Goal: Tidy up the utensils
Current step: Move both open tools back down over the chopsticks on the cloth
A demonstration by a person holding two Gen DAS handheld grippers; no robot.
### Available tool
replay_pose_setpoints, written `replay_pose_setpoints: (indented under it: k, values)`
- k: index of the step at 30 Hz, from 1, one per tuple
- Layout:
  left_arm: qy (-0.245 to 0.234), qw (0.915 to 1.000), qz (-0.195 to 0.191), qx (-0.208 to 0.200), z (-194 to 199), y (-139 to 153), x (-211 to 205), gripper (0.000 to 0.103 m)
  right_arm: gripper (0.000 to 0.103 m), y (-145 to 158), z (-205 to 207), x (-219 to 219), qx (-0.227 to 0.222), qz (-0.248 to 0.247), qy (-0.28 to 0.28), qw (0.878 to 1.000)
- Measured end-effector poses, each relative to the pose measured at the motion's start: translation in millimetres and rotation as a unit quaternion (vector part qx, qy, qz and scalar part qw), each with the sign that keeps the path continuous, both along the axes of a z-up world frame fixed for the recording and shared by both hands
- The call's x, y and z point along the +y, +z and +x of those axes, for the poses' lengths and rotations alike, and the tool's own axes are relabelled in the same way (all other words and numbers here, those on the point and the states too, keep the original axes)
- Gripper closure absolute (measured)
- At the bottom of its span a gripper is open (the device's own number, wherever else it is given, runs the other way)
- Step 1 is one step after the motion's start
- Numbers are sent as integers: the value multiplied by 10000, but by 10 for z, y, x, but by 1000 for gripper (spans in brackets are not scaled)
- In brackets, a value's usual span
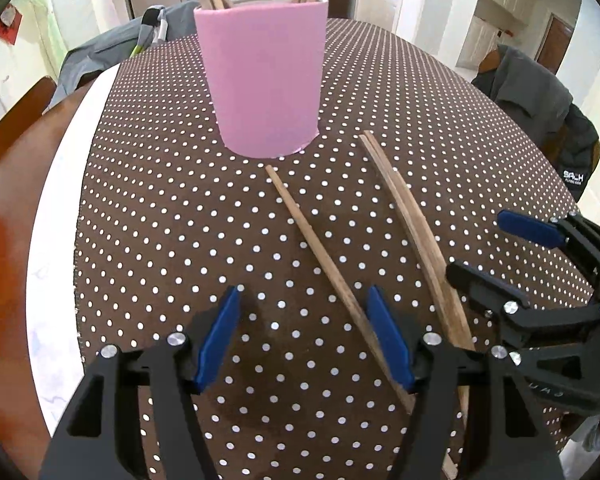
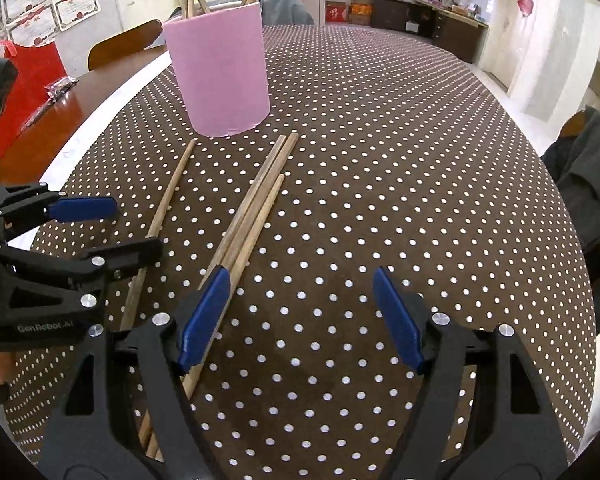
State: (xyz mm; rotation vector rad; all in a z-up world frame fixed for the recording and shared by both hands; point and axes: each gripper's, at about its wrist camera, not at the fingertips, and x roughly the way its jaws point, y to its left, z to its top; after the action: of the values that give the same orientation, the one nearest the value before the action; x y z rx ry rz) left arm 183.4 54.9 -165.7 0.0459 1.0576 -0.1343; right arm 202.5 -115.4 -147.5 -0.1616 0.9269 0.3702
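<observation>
A pink cup [image 1: 260, 80] [image 2: 220, 76] stands on the dotted cloth with several wooden chopsticks upright in it. In front of it lie a single chopstick [image 1: 312, 240] [image 2: 168, 204] and a bundle of three chopsticks [image 1: 408, 216] [image 2: 256, 200]. My left gripper [image 1: 304, 340] [image 2: 116, 228] is open just above the cloth; the single chopstick runs under its right finger. My right gripper [image 2: 300, 312] [image 1: 496, 252] is open too, and the bundle passes beneath its left pad. Neither holds anything.
The brown polka-dot cloth [image 2: 380, 160] covers a wooden table [image 1: 16, 184], with a white strip [image 1: 60, 168] along its left edge. Chairs draped with grey jackets [image 1: 540, 96] stand around it. A red bag [image 2: 24, 80] sits at the far left.
</observation>
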Motion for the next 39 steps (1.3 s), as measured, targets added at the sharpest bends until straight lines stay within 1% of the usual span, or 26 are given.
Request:
replay_pose_setpoints:
  k: [7,10,14,17,28,34,39]
  values:
    - [12,10000,-72,50,48,-5,45,40,28,26,94,59,144,-207,147,9996]
    - [27,10000,-69,59,57,-4,47,40,26,0,116,40,278,-503,115,9983]
    - [52,9999,-59,66,62,-9,40,40,27,23,137,8,310,-302,70,9990]
    - [68,9999,-98,76,50,-5,45,40,27,57,117,-14,232,-151,16,9996]
    - [143,9996,-212,97,28,-4,141,40,26,68,69,175,236,-244,116,9994]
    - [181,9994,-278,113,34,-4,185,40,26,57,103,260,198,-438,135,9988]
    - [183,9995,-244,119,33,-4,187,40,26,43,89,239,153,-537,117,9984]
